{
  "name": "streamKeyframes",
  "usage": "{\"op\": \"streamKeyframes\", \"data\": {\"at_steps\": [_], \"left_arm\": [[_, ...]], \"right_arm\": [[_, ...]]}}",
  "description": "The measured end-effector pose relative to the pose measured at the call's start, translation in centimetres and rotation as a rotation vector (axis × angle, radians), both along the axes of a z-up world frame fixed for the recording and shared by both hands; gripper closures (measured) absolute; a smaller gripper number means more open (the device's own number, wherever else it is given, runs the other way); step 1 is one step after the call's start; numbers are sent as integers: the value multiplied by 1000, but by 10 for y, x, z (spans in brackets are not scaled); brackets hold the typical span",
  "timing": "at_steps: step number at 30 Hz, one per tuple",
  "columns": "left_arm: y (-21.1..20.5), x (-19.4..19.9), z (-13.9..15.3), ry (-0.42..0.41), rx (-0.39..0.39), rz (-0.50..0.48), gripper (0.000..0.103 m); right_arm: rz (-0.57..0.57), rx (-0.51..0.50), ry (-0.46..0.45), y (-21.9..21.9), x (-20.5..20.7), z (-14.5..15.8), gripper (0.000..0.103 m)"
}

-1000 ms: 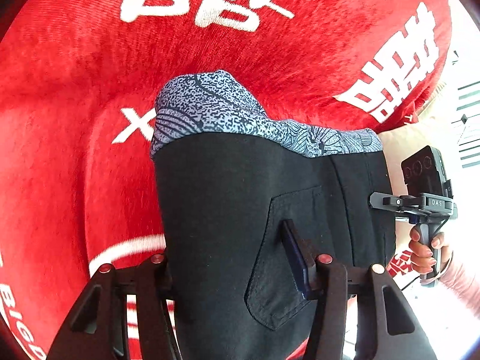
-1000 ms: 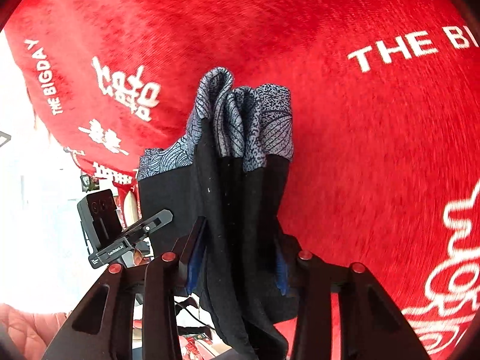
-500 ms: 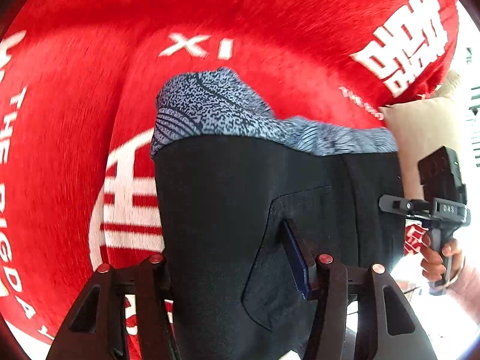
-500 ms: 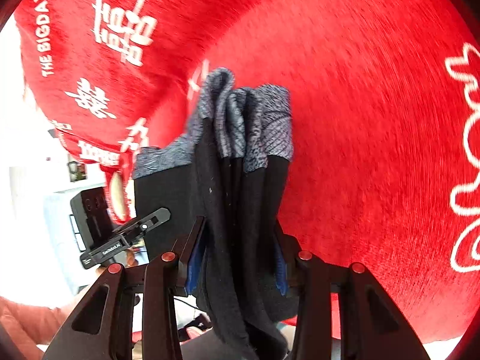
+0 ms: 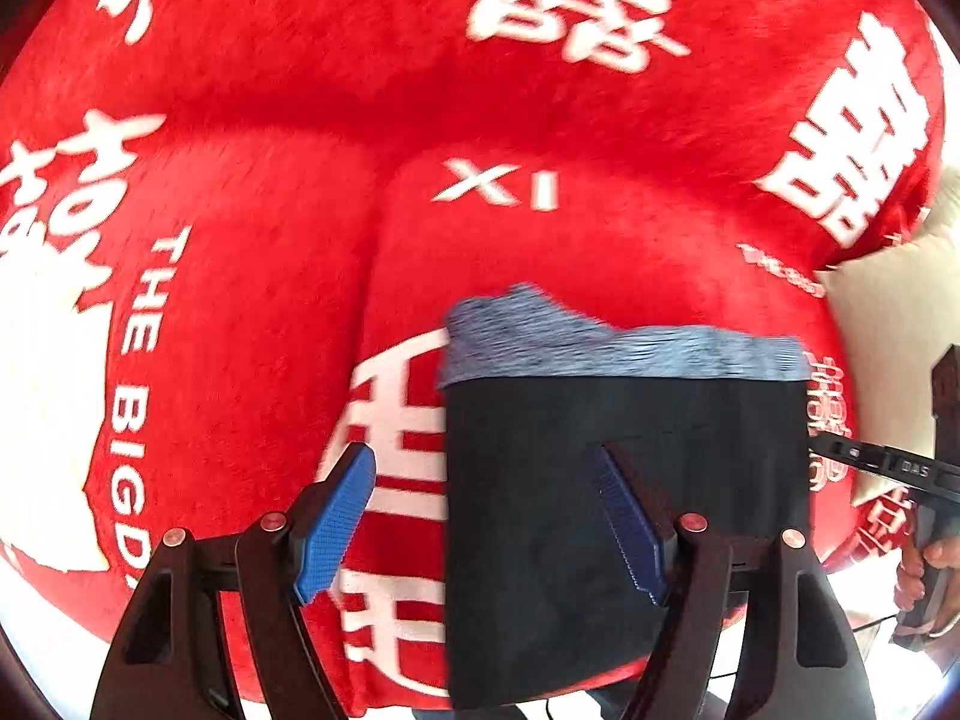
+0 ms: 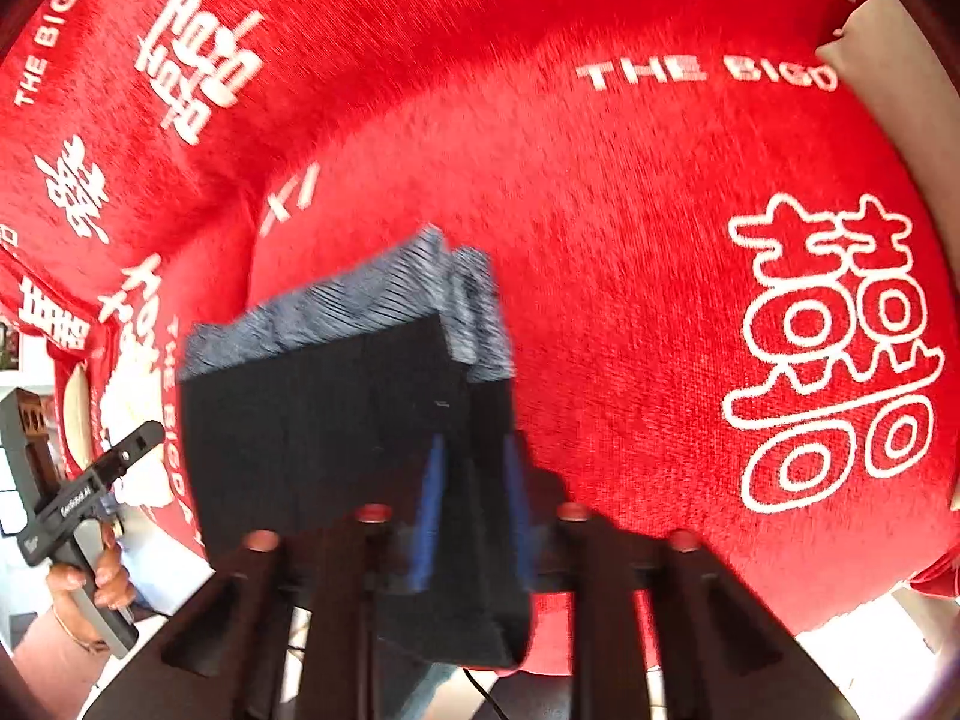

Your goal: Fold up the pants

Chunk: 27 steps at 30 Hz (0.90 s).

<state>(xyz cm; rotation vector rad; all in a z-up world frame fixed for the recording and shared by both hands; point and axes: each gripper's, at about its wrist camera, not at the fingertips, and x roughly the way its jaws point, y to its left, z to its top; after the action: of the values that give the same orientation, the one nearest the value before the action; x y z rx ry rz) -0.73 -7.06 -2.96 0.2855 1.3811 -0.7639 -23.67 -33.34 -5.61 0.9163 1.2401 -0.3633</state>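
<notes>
Black pants [image 5: 624, 516], grey patterned cuffs at the far edge, folded into a compact rectangle and held just above the red blanket [image 5: 540, 228]. Pinched at the near right corner by the right gripper [image 6: 474, 516], blue pads pressed against the stacked layers. Left gripper [image 5: 486, 522] spread wide, right pad over the cloth, left pad over bare blanket, holding nothing. Probably the last step: setting the finished bundle down (both views motion-blurred, so contact with the blanket hard to confirm). Next move, by judgement: lower flat, release the right pinch without dragging the top layer, perhaps press the loose left edge level. Pale cushion [image 5: 900, 324] well off to the right.
</notes>
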Motion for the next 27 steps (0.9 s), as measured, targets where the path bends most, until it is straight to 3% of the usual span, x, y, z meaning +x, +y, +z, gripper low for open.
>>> {"op": "streamKeyframes", "data": {"at_steps": [4, 9, 13, 17, 23, 25, 26, 27], "left_arm": [[-22, -27, -2, 1, -11, -90, 27], [-29, -46, -39, -34, 62, -121, 27], [-34, -50, -52, -66, 82, -158, 27], [-38, -52, -53, -80, 82, -152, 23], [-44, -61, -38, -89, 152, -163, 21], [-40, -62, -29, -61, 169, -158, 21], [-38, -63, -25, -58, 179, -153, 21], [-36, -65, -21, -58, 184, -150, 14]], "right_arm": [[88, -75, -8, 28, 14, 13, 85], [165, -108, 58, 53, 27, -5, 86], [175, -149, 62, 58, 30, -12, 86], [190, -188, 60, 61, 36, -16, 87], [160, -178, 96, 62, 33, -9, 85], [142, -162, 109, 62, 30, -6, 80], [125, -154, 118, 63, 28, -3, 74], [111, -150, 122, 64, 25, 0, 60]]}}
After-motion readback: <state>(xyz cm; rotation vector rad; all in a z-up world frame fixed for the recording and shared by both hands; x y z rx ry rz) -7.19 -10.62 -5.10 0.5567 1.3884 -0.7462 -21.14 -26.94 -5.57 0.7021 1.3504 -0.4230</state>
